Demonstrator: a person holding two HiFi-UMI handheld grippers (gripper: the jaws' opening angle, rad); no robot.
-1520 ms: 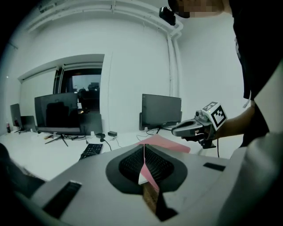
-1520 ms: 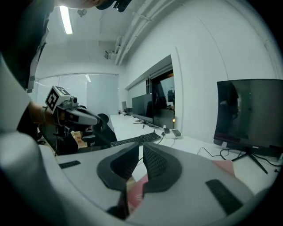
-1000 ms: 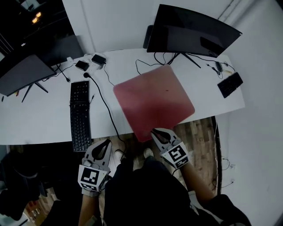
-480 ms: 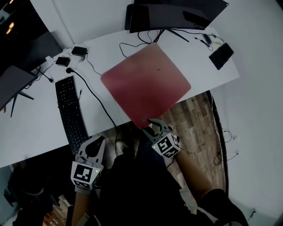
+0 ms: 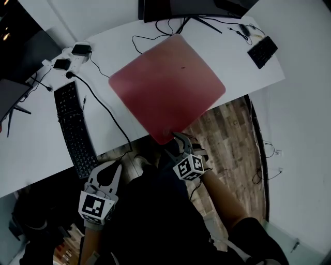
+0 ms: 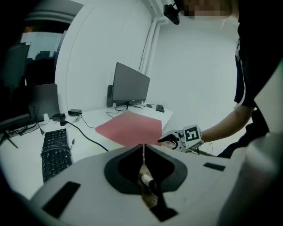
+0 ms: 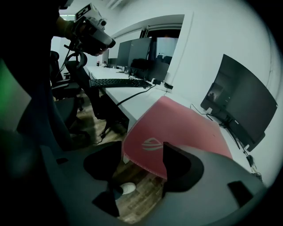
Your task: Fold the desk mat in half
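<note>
The red desk mat point(image 5: 165, 85) lies flat and turned at an angle on the white desk point(image 5: 36, 150). Its near corner with a logo point(image 7: 151, 144) hangs over the desk's front edge. My right gripper point(image 5: 178, 141) is at that corner. Its jaws are opening, and the mat's corner point(image 7: 141, 154) lies loose between the fingers point(image 7: 174, 161), with the pads off it. My left gripper point(image 5: 108, 168) hangs low at the left, below the desk's edge, shut on nothing. In the left gripper view its jaws point(image 6: 143, 148) show only a thin slit.
A black keyboard point(image 5: 75, 129) and a black cable point(image 5: 103, 106) lie left of the mat. Power adapters point(image 5: 81, 49) sit behind them. A monitor point(image 5: 191, 8) stands at the back, with a small black keypad point(image 5: 262, 50) at the right. Wooden floor point(image 5: 227, 129) lies under the overhanging corner.
The right gripper's jaws, shut at the mat's near corner a second ago, have spread apart. The head view has shifted. The left gripper stays shut and low.
</note>
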